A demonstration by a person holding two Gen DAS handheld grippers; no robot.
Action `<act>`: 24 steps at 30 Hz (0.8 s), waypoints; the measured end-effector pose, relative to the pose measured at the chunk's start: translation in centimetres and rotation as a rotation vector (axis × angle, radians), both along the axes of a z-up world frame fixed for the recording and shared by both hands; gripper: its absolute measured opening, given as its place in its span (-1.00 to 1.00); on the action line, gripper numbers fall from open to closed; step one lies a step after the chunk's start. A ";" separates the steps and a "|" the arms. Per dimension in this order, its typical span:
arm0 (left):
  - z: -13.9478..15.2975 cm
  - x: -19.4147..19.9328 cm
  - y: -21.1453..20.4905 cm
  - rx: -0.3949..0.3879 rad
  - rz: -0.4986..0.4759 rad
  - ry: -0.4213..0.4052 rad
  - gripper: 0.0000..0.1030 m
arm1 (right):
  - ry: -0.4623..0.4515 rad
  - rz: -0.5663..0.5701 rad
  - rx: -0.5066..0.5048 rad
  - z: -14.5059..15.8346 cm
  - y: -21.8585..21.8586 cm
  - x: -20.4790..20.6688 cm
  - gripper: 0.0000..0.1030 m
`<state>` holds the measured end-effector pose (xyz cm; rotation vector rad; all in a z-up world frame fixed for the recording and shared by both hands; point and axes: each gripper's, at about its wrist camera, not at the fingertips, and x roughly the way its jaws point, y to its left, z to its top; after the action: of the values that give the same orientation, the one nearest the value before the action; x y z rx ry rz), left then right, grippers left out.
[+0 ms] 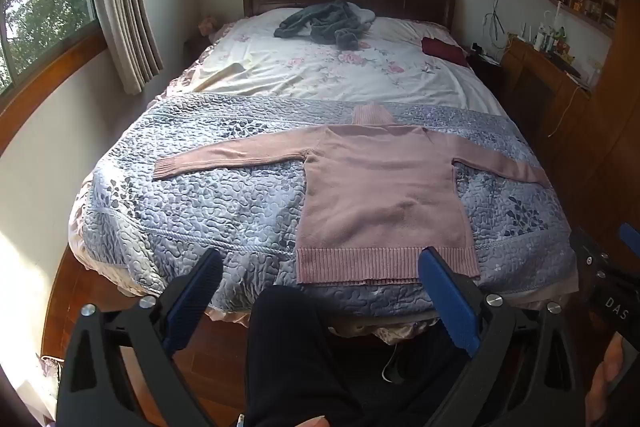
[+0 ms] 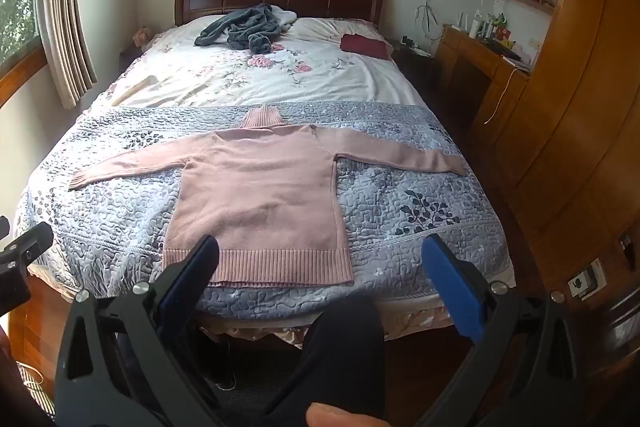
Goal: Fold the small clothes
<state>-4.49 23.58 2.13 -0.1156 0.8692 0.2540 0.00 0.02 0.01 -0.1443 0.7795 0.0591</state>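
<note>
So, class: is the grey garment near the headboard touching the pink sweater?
Apart. The right wrist view shows the grey garment near the headboard and the pink sweater lower down, with flowered sheet between them.

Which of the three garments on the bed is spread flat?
The pink sweater, sleeves out on the grey quilt; the grey garment is crumpled, the maroon one folded.

A dusty pink sweater (image 1: 384,195) lies on a blue-grey leaf-patterned quilt (image 1: 208,195); the sheet (image 1: 320,71) shows pink flowers.
</note>
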 end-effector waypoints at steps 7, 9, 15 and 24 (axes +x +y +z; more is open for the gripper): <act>0.0 0.0 -0.2 0.007 -0.001 -0.002 0.91 | -0.004 -0.002 0.002 0.0 0.0 0.0 0.95; 0.0 0.0 -0.1 0.005 -0.003 0.000 0.91 | -0.005 -0.003 0.002 0.0 0.0 0.0 0.95; -0.2 0.1 0.0 0.004 -0.004 0.001 0.91 | -0.002 -0.004 0.000 0.2 -0.1 0.5 0.95; -0.1 0.2 0.0 0.003 -0.007 0.004 0.91 | -0.008 -0.009 -0.001 0.2 0.1 0.3 0.95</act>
<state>-4.28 23.61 2.02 -0.1095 0.8733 0.2490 0.35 0.08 0.19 -0.1417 0.7717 0.0496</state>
